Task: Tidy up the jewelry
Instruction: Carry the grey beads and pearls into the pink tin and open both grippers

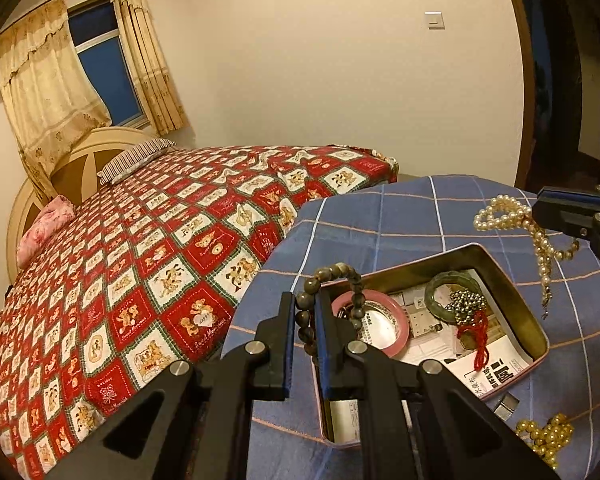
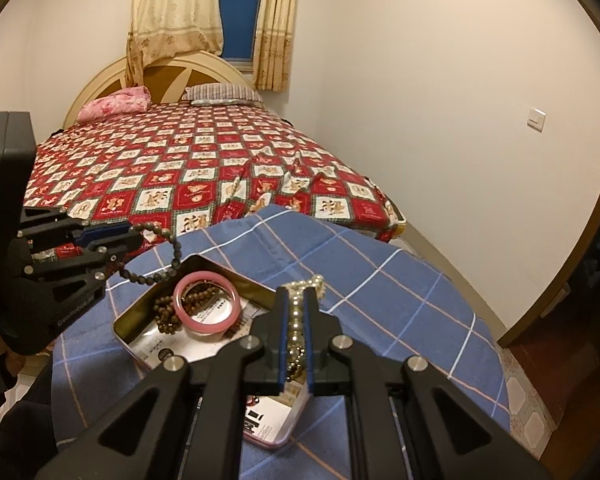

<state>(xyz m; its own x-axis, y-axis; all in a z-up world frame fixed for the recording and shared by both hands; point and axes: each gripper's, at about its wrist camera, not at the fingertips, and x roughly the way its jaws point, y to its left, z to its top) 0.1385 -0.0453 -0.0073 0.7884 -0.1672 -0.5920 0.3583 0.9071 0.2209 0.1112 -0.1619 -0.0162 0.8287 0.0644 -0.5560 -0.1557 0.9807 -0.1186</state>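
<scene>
My left gripper (image 1: 305,300) is shut on a dark bead bracelet (image 1: 340,270), which loops above the near left corner of an open tin box (image 1: 512,280). In the tin lie a pink bangle (image 1: 396,334), a green bangle (image 1: 434,294) and a metal bead piece with a red tassel (image 1: 476,320). My right gripper (image 2: 297,294) is shut on a pearl necklace (image 2: 296,320) over the tin (image 2: 148,298). From the left wrist view the pearl necklace (image 1: 500,216) dangles from the right gripper (image 1: 538,208). From the right wrist view the left gripper (image 2: 134,236) holds the bead bracelet (image 2: 168,256).
The tin sits on a round table under a blue checked cloth (image 1: 380,216). A gold bead bracelet (image 1: 548,436) and a small silver piece (image 1: 506,404) lie on the cloth near the tin. A bed with a red patterned cover (image 1: 160,240) stands behind the table.
</scene>
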